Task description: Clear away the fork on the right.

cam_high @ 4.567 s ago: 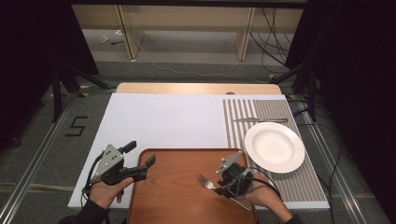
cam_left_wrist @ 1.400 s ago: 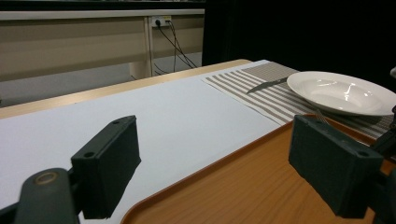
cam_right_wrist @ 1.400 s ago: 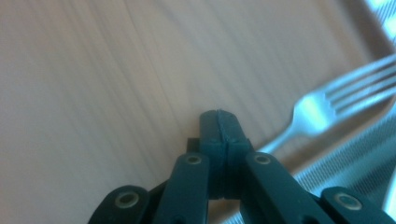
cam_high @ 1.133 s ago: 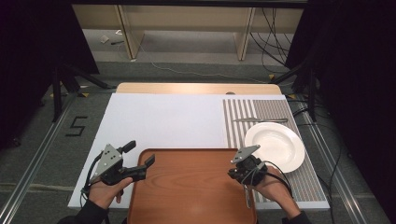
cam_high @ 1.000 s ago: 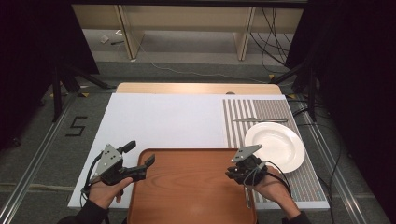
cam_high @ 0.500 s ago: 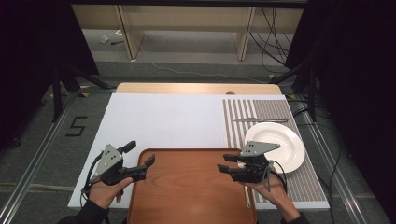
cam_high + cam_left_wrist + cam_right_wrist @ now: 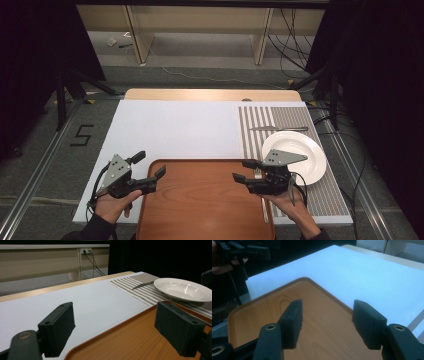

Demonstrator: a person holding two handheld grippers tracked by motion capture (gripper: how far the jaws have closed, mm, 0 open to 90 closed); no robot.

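While the rectangular brown wooden tray (image 7: 200, 200) lies at the near edge of the white table sheet (image 7: 180, 125), we hold both claws released and empty over it: left gripper (image 7: 148, 172) at its left rim, right gripper (image 7: 243, 171) near its right rim. A metal fork (image 7: 260, 192), partly hidden, seems to lie beside the round white plate (image 7: 310, 155). We judge that gripping the tray's rims comes next.
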